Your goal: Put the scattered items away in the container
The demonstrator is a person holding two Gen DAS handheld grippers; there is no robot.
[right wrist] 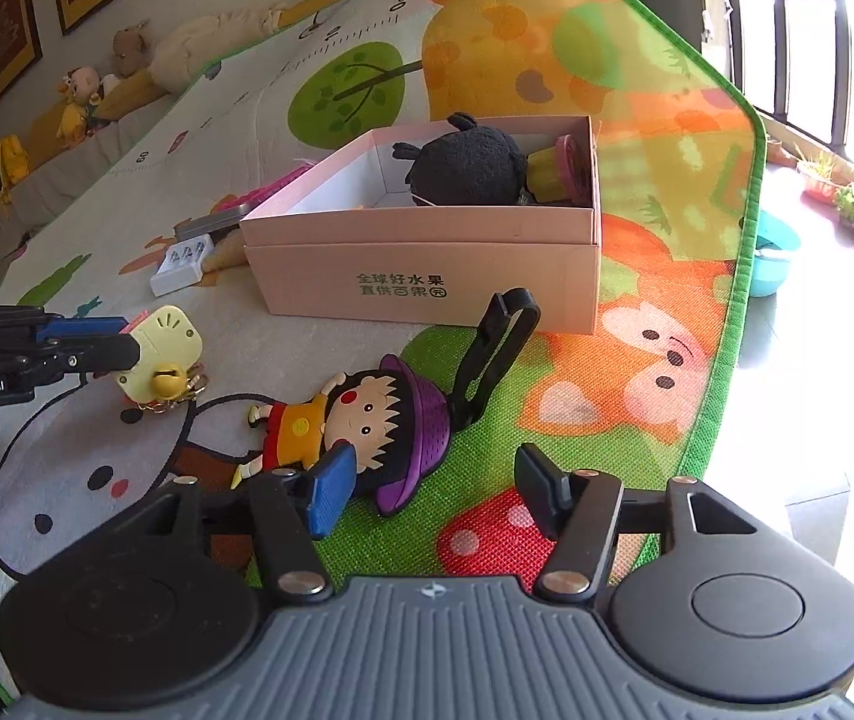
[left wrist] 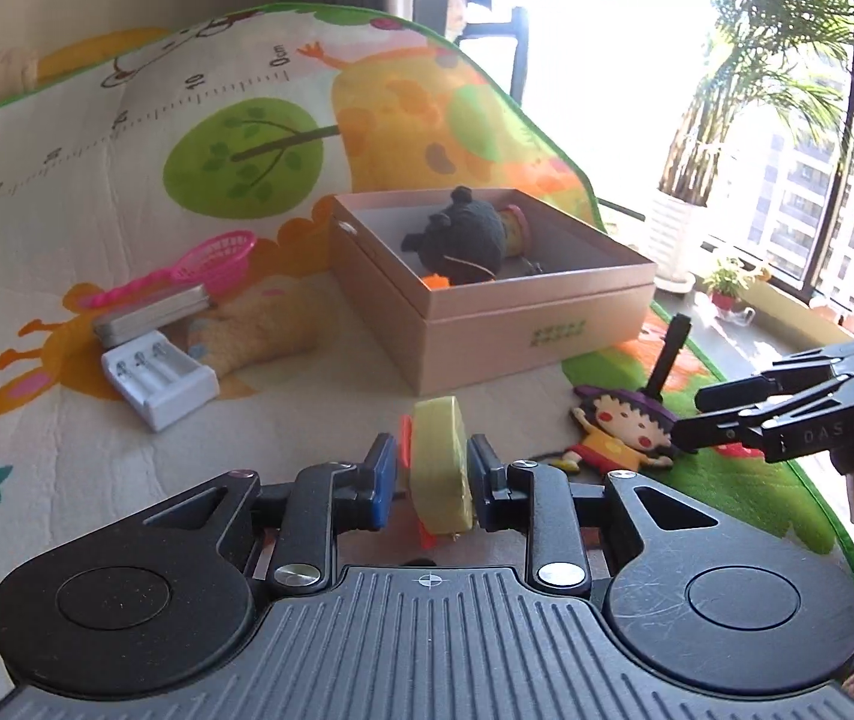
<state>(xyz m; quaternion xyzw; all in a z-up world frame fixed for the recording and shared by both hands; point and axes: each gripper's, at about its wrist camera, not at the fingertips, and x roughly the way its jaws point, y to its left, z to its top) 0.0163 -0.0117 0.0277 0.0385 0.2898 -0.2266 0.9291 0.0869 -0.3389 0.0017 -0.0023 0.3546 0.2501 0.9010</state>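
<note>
Here, in the left wrist view, the left claw [left wrist: 432, 471] pinches a flat yellow charm [left wrist: 440, 462] edge-on between its blue pads, held above a cartoon-printed play mat [left wrist: 127, 180]. In the right wrist view the same charm [right wrist: 158, 348] shows a small gold bell and a bit of chain hanging from it, with the left claw [right wrist: 127, 343] reaching in from the left edge.

The right claw [right wrist: 424, 489] is spread wide, holding nothing. It hovers just over a flat cartoon-girl tag [right wrist: 361, 420] in a purple hat, which lies on the mat [right wrist: 637, 360] with its black strap [right wrist: 496, 348] pointing toward the box. From the left wrist view the right claw [left wrist: 688, 423] comes in from the right, its tips near the tag [left wrist: 619, 432].

Beyond the tag sits an open pink cardboard box [right wrist: 427, 264], green print on its front wall. Inside it lie a dark plush toy [right wrist: 466, 165] and, beside it at the right end, a small yellowish item with a pink rim [right wrist: 559, 171].

Left of the box [left wrist: 535, 312], on the mat, are a white battery charger [left wrist: 157, 384], a grey tin [left wrist: 151, 315] just behind it, and a pink plastic scoop [left wrist: 211, 261] resting partly on the tin.

Farther off, a potted palm [left wrist: 727, 120] stands by a sunlit window.
</note>
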